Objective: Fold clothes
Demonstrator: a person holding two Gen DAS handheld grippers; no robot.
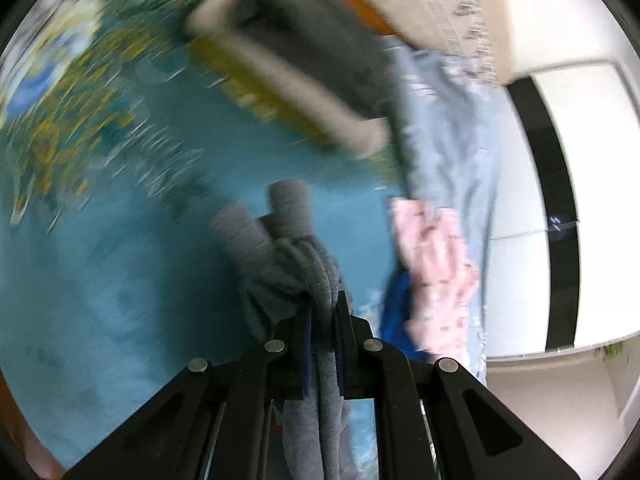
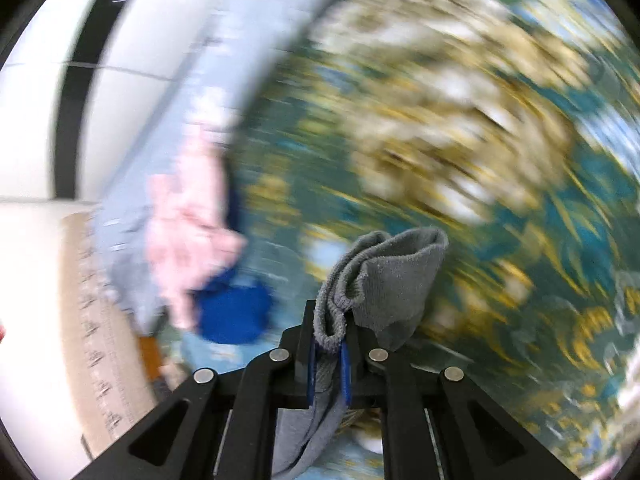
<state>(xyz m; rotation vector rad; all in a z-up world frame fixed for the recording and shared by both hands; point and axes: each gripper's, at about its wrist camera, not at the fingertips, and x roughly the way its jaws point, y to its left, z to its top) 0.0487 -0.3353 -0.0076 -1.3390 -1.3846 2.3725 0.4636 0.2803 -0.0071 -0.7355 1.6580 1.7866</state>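
Observation:
In the left wrist view my left gripper (image 1: 322, 300) is shut on a bunched fold of a grey terry garment (image 1: 288, 248), which sticks out past the fingertips and hangs down between the fingers. My right gripper (image 2: 328, 320) is likewise shut on a grey terry garment (image 2: 392, 276), its hemmed edge pinched between the blue pads (image 2: 345, 364). Both views are blurred. Below lies a teal cloth with a yellow and white print (image 1: 120, 240) (image 2: 520, 280).
A folded grey and beige stack (image 1: 300, 60) lies ahead of the left gripper. Along the cloth's edge are a light blue garment (image 1: 448, 132) (image 2: 168, 168), a pink one (image 1: 436, 272) (image 2: 188, 232) and a dark blue one (image 1: 396, 312) (image 2: 232, 312). A cardboard box (image 1: 452, 0) (image 2: 100, 340) stands on the white floor.

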